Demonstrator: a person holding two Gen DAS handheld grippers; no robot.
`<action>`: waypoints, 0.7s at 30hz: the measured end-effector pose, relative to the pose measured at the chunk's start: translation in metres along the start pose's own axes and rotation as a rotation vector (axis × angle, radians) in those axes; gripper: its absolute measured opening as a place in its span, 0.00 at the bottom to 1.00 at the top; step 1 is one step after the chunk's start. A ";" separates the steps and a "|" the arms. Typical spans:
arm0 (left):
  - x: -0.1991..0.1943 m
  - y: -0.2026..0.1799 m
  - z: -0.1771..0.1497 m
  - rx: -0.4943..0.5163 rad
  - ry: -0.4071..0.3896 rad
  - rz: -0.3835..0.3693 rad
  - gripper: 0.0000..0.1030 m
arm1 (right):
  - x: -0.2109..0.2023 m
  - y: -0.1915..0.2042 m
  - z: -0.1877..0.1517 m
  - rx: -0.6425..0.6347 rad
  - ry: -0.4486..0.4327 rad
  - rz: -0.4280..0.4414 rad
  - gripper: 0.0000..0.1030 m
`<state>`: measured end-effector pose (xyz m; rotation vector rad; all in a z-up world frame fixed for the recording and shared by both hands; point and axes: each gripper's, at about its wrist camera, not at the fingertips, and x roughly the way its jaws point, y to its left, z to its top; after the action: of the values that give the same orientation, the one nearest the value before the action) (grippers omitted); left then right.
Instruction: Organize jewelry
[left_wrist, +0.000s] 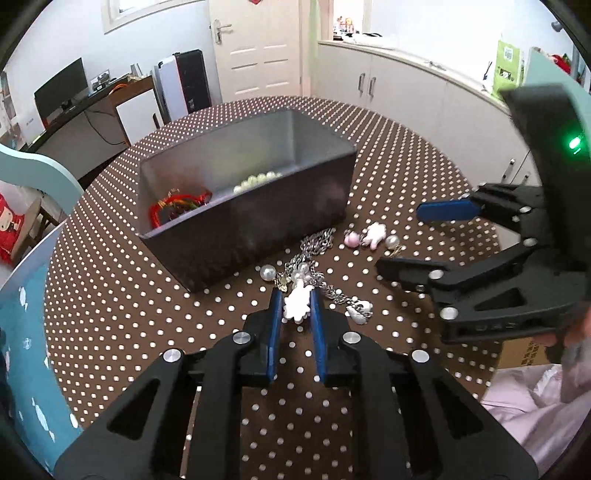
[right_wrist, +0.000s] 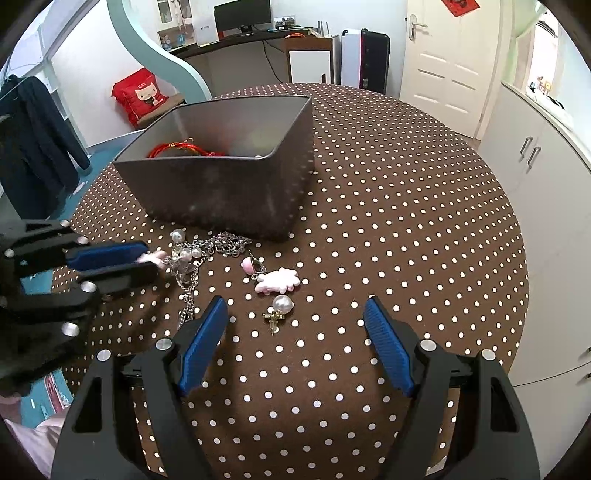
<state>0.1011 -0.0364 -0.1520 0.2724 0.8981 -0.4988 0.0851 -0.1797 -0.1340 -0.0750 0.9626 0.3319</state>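
My left gripper (left_wrist: 295, 300) is shut on a white charm (left_wrist: 296, 304) tied to a silver chain (left_wrist: 314, 251) with pearls, low over the table. It also shows in the right wrist view (right_wrist: 147, 262). A grey box (left_wrist: 243, 199) behind holds a red cord bracelet (left_wrist: 177, 205) and a pearl strand (left_wrist: 256, 181). My right gripper (right_wrist: 295, 314) is open and empty, hovering near a pink charm (right_wrist: 279, 280), a pink bead (right_wrist: 249, 265) and a pearl earring with a gold cross (right_wrist: 280, 308).
The round table (right_wrist: 406, 221) has a brown cloth with white dots. The box (right_wrist: 221, 177) stands at its far left part. White cabinets (right_wrist: 546, 192) run along the right. A blue floor and a chair are at the left.
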 end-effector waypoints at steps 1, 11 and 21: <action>-0.005 0.001 0.001 0.003 -0.001 0.004 0.14 | -0.001 0.000 0.001 -0.001 -0.004 0.002 0.72; -0.024 0.016 -0.020 -0.066 0.056 0.009 0.14 | -0.013 0.037 0.000 -0.111 -0.043 0.150 0.69; -0.033 0.024 -0.040 -0.123 0.036 0.028 0.14 | -0.007 0.021 0.003 -0.063 -0.024 0.069 0.68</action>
<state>0.0696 0.0110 -0.1485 0.1824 0.9547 -0.4125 0.0773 -0.1612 -0.1246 -0.0956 0.9325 0.4262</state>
